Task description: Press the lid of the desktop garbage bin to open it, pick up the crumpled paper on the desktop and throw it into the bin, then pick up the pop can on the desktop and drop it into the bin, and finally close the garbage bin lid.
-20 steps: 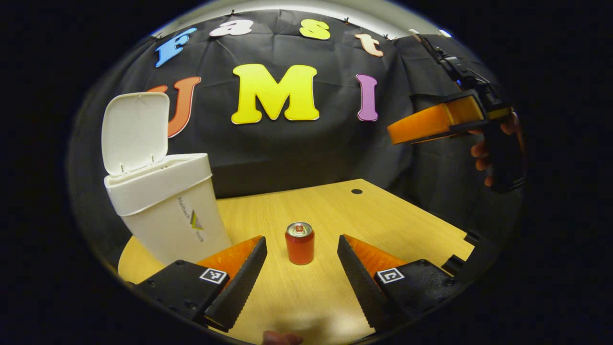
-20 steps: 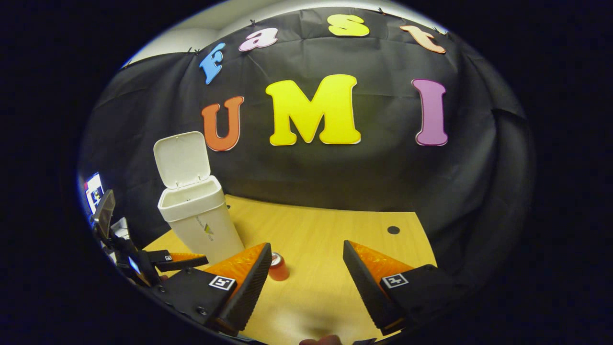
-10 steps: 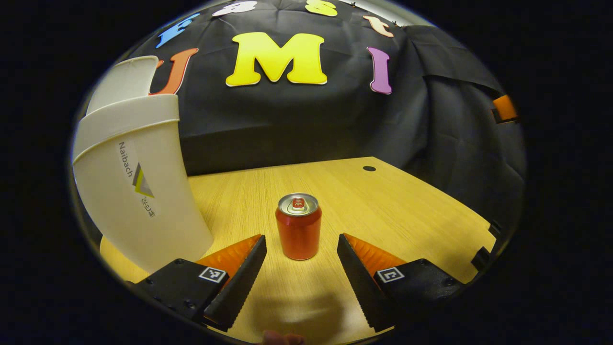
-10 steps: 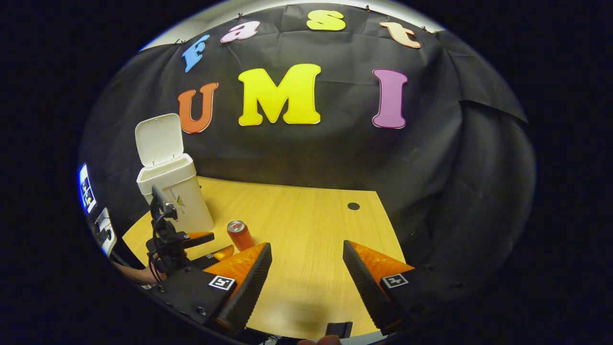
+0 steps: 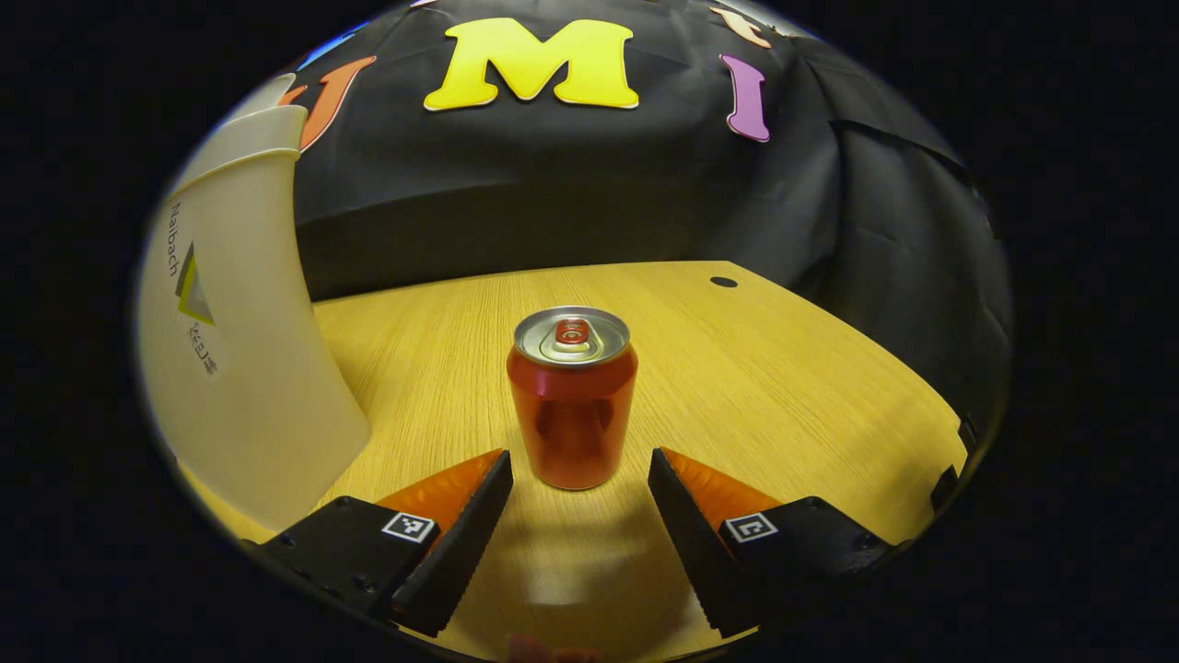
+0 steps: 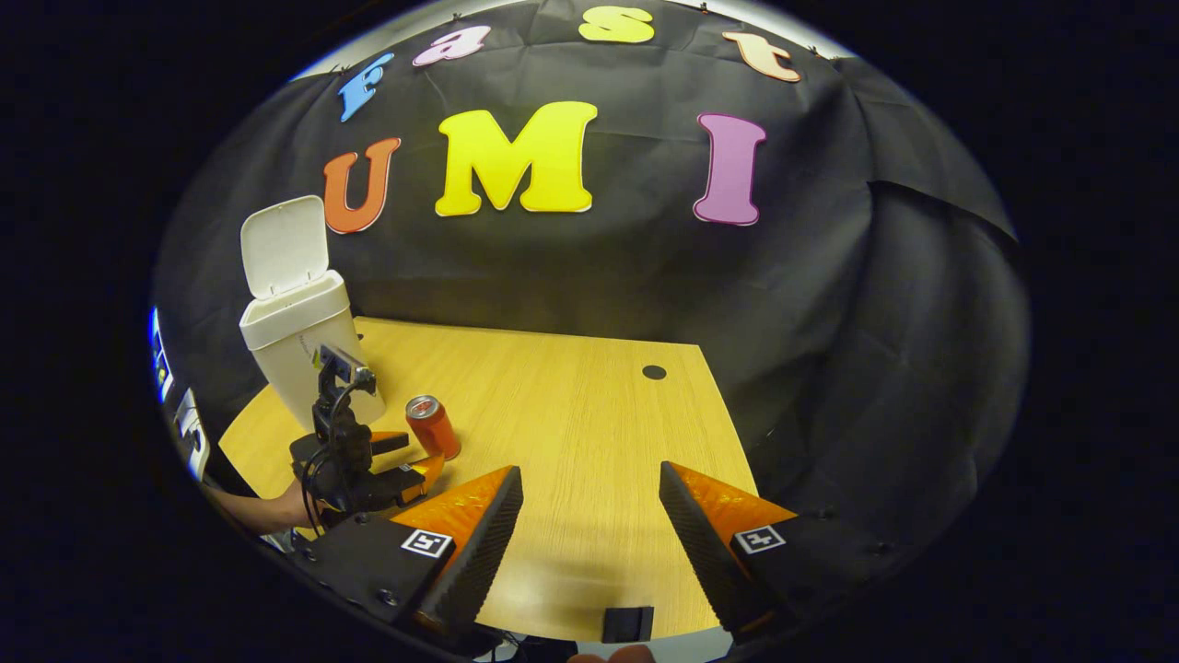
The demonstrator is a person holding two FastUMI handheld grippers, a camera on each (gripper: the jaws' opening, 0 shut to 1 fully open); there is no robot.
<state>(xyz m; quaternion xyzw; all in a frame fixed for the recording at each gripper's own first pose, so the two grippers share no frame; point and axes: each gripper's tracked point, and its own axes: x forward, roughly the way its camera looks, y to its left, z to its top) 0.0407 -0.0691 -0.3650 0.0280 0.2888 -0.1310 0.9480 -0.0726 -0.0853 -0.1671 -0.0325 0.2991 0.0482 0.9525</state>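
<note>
A red pop can (image 5: 572,398) stands upright on the wooden desk (image 5: 783,387), just ahead of my open left gripper (image 5: 578,470), whose fingers flank its base without touching it. The white garbage bin (image 5: 235,331) rises close at the left of the left gripper view. In the right gripper view the bin (image 6: 299,336) stands at the desk's far left with its lid (image 6: 284,247) up. The can (image 6: 433,426) sits beside it, and the left gripper (image 6: 405,456) lies low in front of the can. My right gripper (image 6: 589,488) hangs open over the near desk, holding nothing.
A round cable hole (image 6: 654,372) marks the desk's far right part. A small dark clip (image 6: 626,624) sits at the near desk edge. A forearm (image 6: 262,511) reaches in from the left behind the left gripper. Black cloth walls the back and right.
My left gripper has dropped and closed in on the can, which now looms large between its fingers. The right gripper has drawn back to the right, away from the bin.
</note>
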